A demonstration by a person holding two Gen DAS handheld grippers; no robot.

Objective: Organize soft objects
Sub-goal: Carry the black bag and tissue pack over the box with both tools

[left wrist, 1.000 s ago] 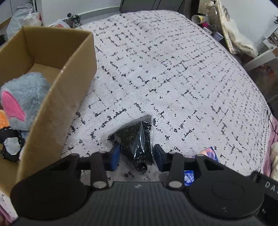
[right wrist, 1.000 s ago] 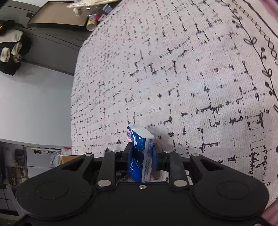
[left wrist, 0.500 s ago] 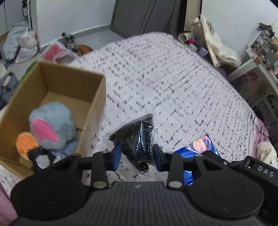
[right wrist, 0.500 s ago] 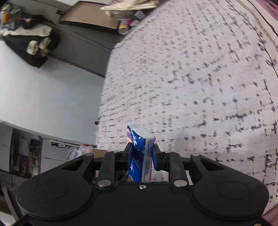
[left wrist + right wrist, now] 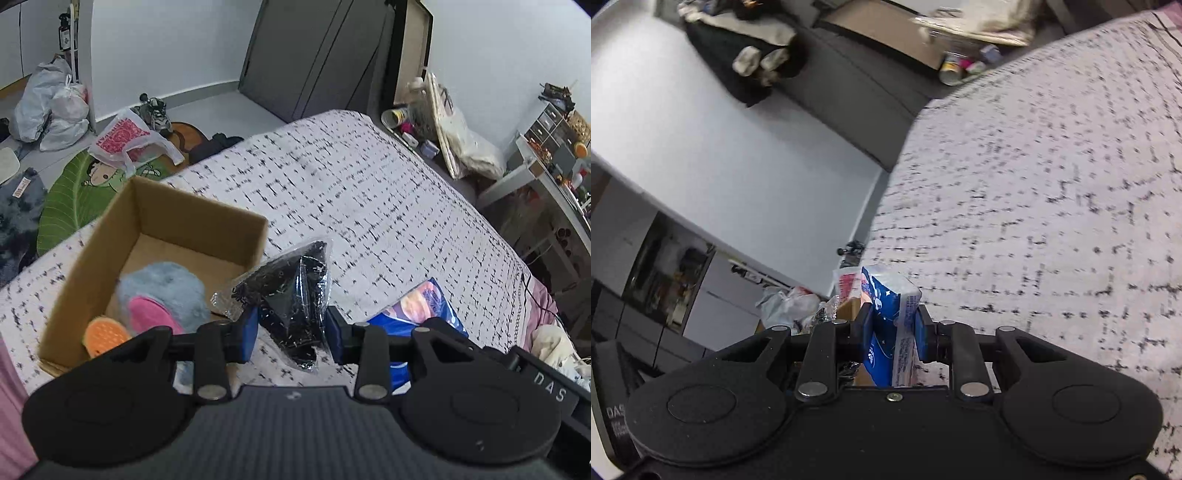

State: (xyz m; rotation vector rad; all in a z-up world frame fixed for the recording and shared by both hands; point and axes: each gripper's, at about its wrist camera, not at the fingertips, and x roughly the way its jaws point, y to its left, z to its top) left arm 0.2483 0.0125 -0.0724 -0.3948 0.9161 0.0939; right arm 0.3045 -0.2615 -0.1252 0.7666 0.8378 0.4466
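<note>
Now both carry: the left gripper (image 5: 290, 328) pinches a black plastic-wrapped bundle (image 5: 291, 295), the right gripper (image 5: 891, 328) a blue tissue pack (image 5: 888, 317); next, lower each into the open brown cardboard box (image 5: 92, 254).

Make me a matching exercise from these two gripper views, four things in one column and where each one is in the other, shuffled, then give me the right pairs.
Things:
1. black item in a clear bag
2. blue tissue pack
3. grey plush toy
4. cardboard box

Places:
A. inside the box
B. clamped in the right gripper
C. standing open on the bedspread
D. clamped in the left gripper

Pairs: 1-D, 2-B, 3-A, 4-C
</note>
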